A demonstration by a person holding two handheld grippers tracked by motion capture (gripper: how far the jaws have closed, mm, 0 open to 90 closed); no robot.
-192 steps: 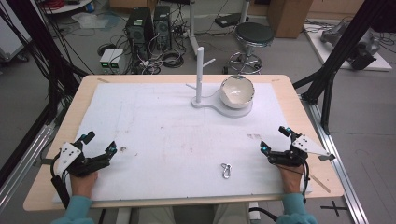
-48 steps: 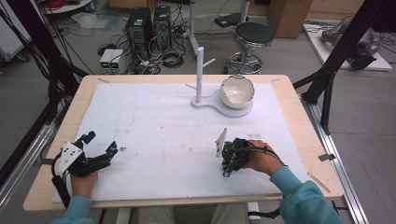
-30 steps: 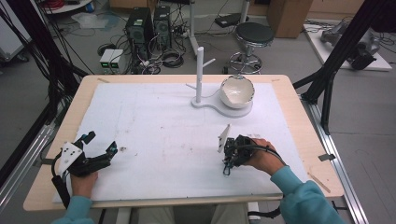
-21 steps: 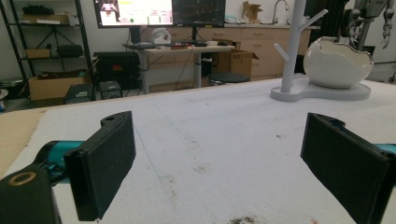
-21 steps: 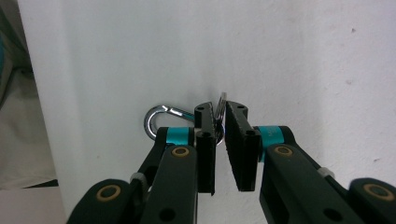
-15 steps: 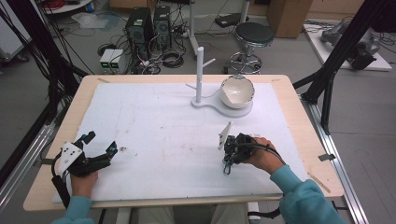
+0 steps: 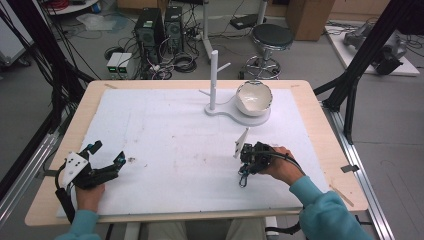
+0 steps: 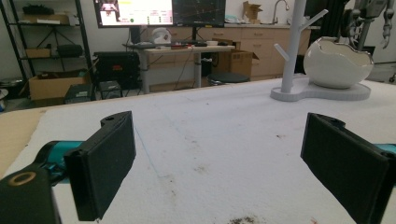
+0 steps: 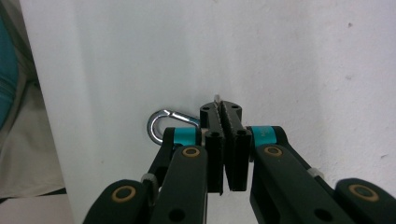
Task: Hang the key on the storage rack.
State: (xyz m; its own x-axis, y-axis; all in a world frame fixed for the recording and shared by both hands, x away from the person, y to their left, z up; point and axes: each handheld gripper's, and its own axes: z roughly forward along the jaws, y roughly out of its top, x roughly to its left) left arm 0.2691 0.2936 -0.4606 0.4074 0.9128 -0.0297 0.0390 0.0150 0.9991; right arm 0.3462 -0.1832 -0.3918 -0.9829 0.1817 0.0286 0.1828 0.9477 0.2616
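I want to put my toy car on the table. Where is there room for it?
The biggest bare patch is the middle of the white mat, between the left gripper and the right gripper. The far left corner is free too. It is crowded at the far right, where the white stand and bowl sit, and around the metal clip.

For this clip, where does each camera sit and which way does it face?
High view: above the person's side, looking forward and down on the table; both forearms, the left gripper and right gripper show.
Left gripper view: rides low on the left gripper, looking level across the table between its open jaws to the stand and bowl.
Right gripper view: rides on the right gripper, pointing down at the table; jaws shut on a clip.
Shared: high and left gripper views both show stand and bowl.
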